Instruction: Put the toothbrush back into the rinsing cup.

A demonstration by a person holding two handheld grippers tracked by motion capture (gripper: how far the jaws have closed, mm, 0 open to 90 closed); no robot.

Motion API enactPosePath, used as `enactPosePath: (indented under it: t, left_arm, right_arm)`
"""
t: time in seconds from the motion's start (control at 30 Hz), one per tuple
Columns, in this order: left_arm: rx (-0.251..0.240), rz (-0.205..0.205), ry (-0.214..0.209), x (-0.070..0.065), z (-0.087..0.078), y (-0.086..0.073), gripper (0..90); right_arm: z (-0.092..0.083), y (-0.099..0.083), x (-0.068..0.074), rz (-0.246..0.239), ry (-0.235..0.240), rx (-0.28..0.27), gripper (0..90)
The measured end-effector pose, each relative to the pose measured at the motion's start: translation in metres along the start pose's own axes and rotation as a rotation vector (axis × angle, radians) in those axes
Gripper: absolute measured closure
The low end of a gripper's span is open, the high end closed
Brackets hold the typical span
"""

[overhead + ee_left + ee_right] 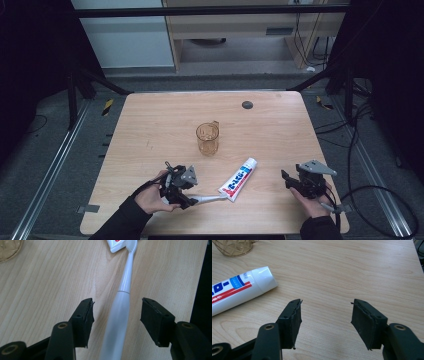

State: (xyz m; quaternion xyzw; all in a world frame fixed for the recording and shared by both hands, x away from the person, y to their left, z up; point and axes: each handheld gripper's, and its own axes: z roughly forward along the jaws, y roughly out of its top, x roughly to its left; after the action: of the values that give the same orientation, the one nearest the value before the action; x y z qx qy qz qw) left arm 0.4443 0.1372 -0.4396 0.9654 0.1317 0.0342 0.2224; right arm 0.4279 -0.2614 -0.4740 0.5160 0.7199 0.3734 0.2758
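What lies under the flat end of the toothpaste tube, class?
The toothbrush head runs under the toothpaste tube's flat end, so its bristles are covered. Its handle lies on the table, between the open left gripper's jaws, untouched.

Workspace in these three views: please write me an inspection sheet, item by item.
Surface: wooden table, level, with a dark round insert.
Job's things: white toothbrush lying flat, its head at the toothpaste tube.
Clutter: amber glass cup, upright.
Grippers: left gripper open, jaws either side of the toothbrush handle, pads not touching; right gripper open, nothing between.
Cables: black cable on the floor, right.
Surroundings: grey floor, metal frame.
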Motion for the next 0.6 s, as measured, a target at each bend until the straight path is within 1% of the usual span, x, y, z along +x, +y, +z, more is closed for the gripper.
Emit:
enactPosePath:
  t: [0.27, 0.47, 0.57, 0.6]
  left_arm:
    - [0.018, 0.030, -0.011, -0.007, 0.006, 0.003, 44.0]
    - [0.024, 0.038, -0.020, -0.010, 0.009, 0.004, 45.4]
    - [0.038, 0.048, -0.019, -0.011, 0.013, 0.004, 46.0]
    - [0.043, 0.046, -0.016, -0.011, 0.014, 0.004, 46.3]
  right_arm:
    - [0.000, 0.000, 0.000, -0.001, 0.001, 0.000, 40.7]
    - [0.000, 0.000, -0.001, -0.005, -0.002, 0.000, 40.7]
    - [0.000, 0.000, 0.000, -0.011, 0.001, -0.002, 40.7]
    - [0.000, 0.000, 0.000, -0.005, 0.002, 0.000, 40.7]
